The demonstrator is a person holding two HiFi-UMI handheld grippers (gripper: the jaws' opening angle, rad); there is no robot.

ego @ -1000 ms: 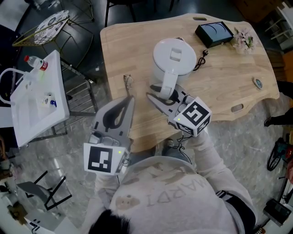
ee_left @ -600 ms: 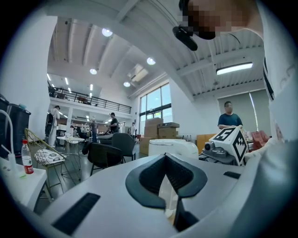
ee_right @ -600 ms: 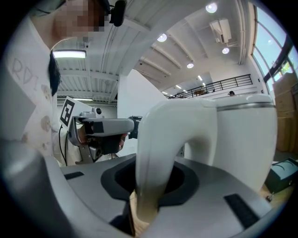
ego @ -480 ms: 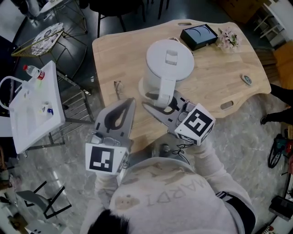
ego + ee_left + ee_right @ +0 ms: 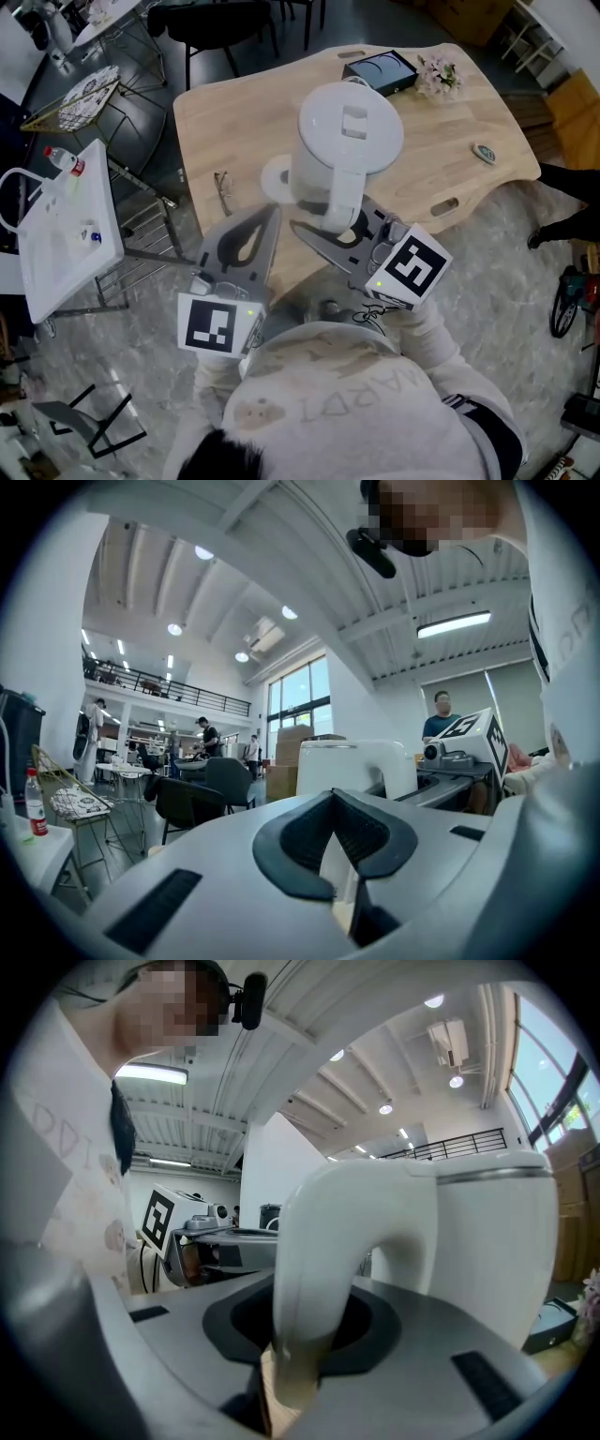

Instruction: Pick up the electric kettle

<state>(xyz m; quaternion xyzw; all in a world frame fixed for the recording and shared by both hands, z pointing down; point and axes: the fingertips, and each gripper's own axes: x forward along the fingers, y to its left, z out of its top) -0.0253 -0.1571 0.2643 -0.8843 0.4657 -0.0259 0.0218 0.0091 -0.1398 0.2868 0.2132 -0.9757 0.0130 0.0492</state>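
In the head view the right gripper [image 5: 334, 223] clamps the handle of the white electric kettle [image 5: 349, 131], which hangs above the wooden table [image 5: 230, 117] and seems clear of its round base [image 5: 274, 178]. The left gripper [image 5: 265, 214] hovers just beside it.

The left gripper view shows the jaws pressed together on nothing, the kettle [image 5: 356, 766] beyond them.

In the right gripper view the handle [image 5: 314, 1269] is pinched between the jaws.

The lift looks underway; next it likely needs a steady, level rise without loosening the grip
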